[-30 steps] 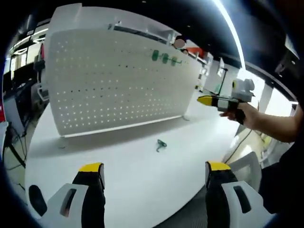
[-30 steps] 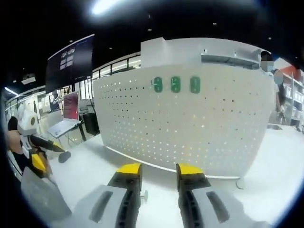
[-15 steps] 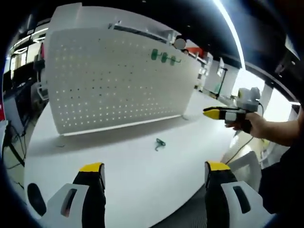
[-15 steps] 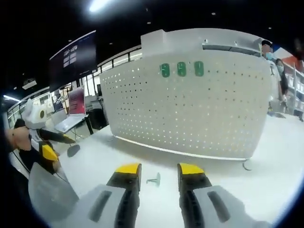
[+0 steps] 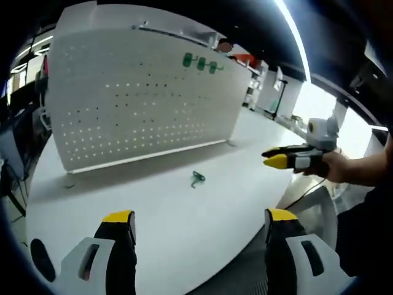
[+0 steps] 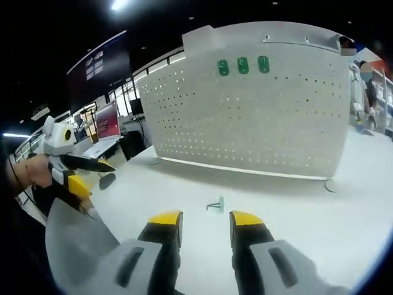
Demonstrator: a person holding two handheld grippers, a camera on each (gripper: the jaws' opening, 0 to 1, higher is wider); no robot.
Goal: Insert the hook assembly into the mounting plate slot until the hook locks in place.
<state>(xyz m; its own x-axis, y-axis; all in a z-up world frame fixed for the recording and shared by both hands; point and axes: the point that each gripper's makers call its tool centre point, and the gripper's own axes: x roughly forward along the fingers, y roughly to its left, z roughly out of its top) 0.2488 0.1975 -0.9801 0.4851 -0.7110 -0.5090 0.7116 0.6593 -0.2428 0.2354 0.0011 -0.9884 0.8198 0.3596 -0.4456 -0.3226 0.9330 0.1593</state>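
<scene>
white perforated pegboard (image 5: 141,98) | three green hooks (image 6: 243,65) | green hook (image 5: 196,179) | white table (image 5: 184,215)

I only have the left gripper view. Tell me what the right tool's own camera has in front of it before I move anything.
Observer: The green hook lies on the white table just ahead of the right tool, roughly in line with the gap between its jaws.
Operator: Report those jaws.
Observer: They stand slightly apart, with nothing between them.
Operator: Now give me my left tool from that side.
Observer: A hand holds the left tool at the far left of the right gripper view, with a lit screen behind it.
</scene>
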